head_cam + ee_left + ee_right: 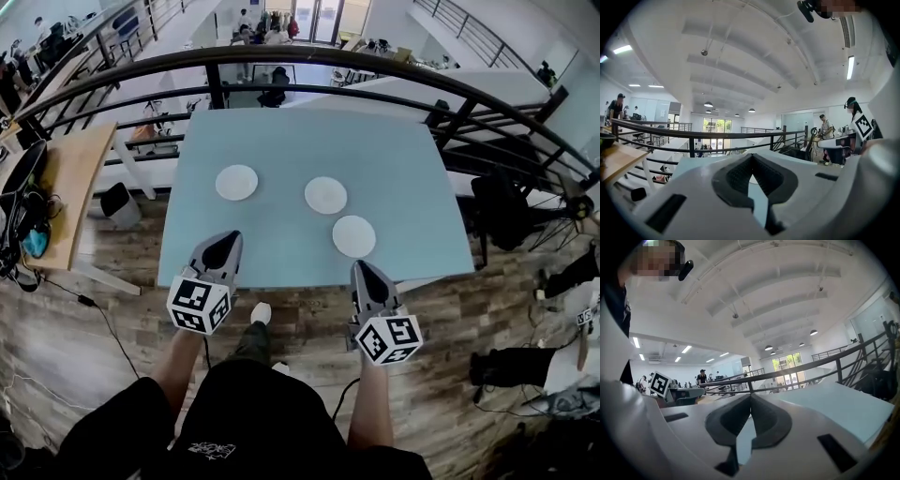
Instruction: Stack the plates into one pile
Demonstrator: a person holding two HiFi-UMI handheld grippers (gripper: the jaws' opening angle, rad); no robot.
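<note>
Pale blue and smooth, the rectangular table (281, 141) fills the middle of the head view and carries three round white plates. Each lies flat and alone, so by my reading the pile is not yet begun. The left white plate (236, 182) sits left of centre, well apart from the other two. The middle white plate (325, 195) and the lower-right white plate (353, 236) lie near each other without touching, which makes that pair the likely start of a stack. The left hand-held gripper (225, 240) and the right hand-held gripper (364, 268) hang over the table's near edge low in the frame. Both point up the picture towards the plates, the right one just below the lower-right white plate. In each gripper view the grey pads (736, 177) meet at their tips with only blue tabletop showing behind them, so both sets of jaws are together and hold nothing. That suits an approach, though they would have to part before taking a rim. Since the plates lie flush on the surface, I judge that a grip calls for a low, nearly level entry at a plate's edge.
</note>
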